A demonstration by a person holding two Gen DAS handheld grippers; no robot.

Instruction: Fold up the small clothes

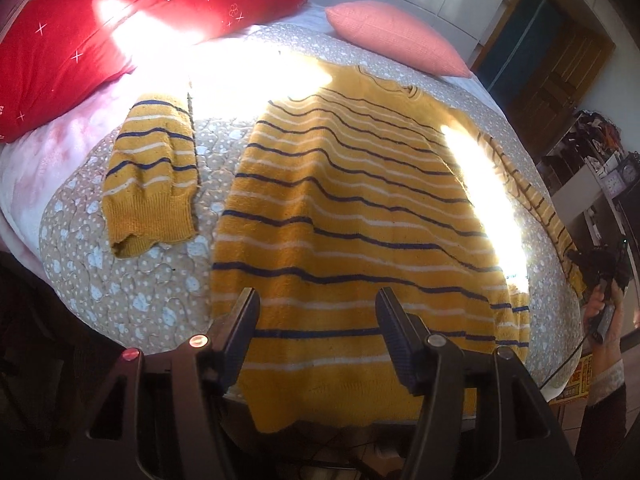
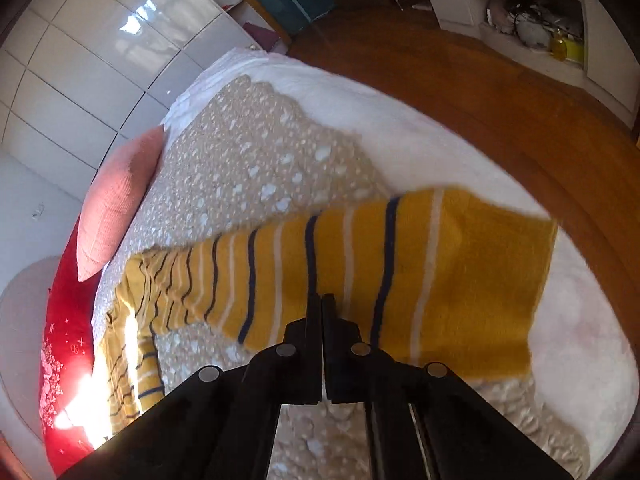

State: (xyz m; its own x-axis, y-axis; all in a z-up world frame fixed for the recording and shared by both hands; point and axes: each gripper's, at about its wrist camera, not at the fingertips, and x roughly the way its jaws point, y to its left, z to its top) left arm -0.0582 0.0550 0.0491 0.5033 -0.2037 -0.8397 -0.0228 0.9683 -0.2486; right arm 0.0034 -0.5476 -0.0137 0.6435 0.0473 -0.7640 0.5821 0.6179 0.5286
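The mustard-yellow knitted sweater with navy and white stripes [image 1: 352,208] lay flat on the quilted bed [image 1: 132,300]; the right gripper [image 2: 322,300] pinched its sleeve [image 2: 360,264], best carried across evenly, while the left gripper [image 1: 316,300] hovered wide.

Sweater [image 1: 352,208] neckline lost in sun glare; sleeve [image 2: 460,280] cuff motion-blurred

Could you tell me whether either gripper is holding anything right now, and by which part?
The right gripper is shut on the sweater's sleeve, gripping its edge near the cuff. The left gripper is open, holding nothing.
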